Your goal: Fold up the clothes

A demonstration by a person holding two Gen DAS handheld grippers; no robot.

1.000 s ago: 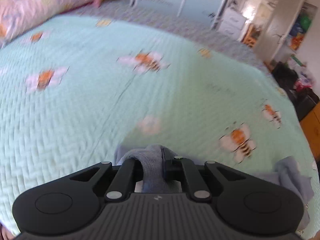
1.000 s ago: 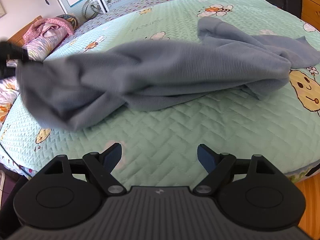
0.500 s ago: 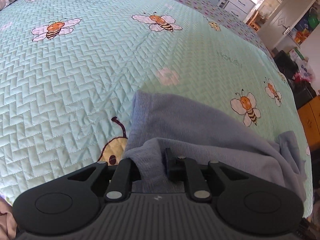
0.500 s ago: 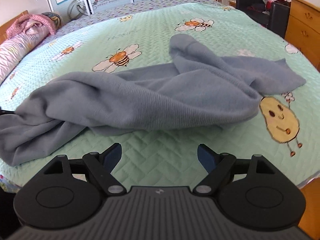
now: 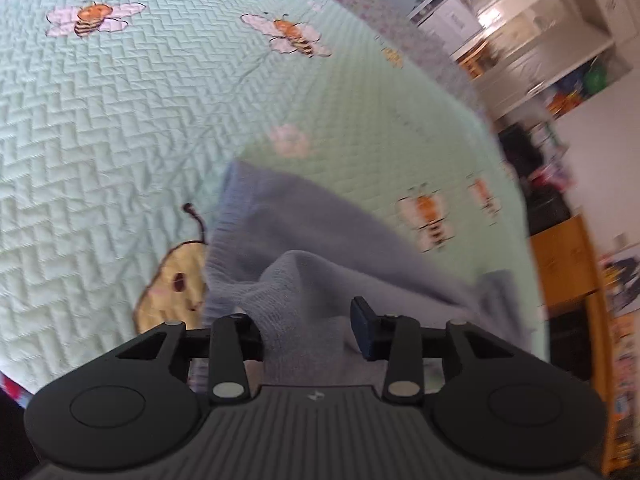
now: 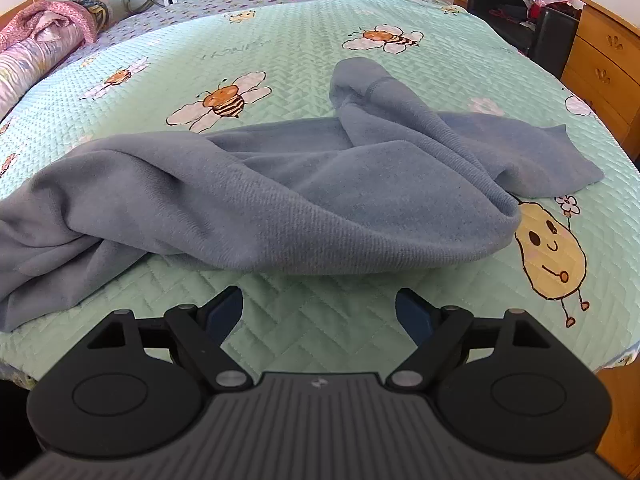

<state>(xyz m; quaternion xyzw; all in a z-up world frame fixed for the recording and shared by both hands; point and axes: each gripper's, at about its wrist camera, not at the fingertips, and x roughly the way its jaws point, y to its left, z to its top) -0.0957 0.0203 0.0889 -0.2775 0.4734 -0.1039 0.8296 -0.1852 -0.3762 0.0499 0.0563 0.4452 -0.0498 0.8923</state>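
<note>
Gaping wide over bare quilt, the right gripper (image 6: 319,308) holds nothing; its blue-padded jaws stand just short of the near edge of the grey-blue fleece garment (image 6: 280,200), likely placed to take that hem. The left gripper (image 5: 306,328) has its jaws parted too, with a bunched fold of the same fleece (image 5: 304,304) lying loosely between them against the left pad, clear of the right one, so it reads as slack around the cloth, not clamped.

Beyond the tongs, the garment sprawls rumpled across the mint-green quilted bedspread with bee and pear prints (image 6: 280,40), one cuffed tube (image 6: 360,84) flopped toward the far side and a flatter flap (image 6: 540,156) spread near the pear print. It lies crumpled, not folded. A wooden dresser (image 6: 604,60) stands beside the bed.
</note>
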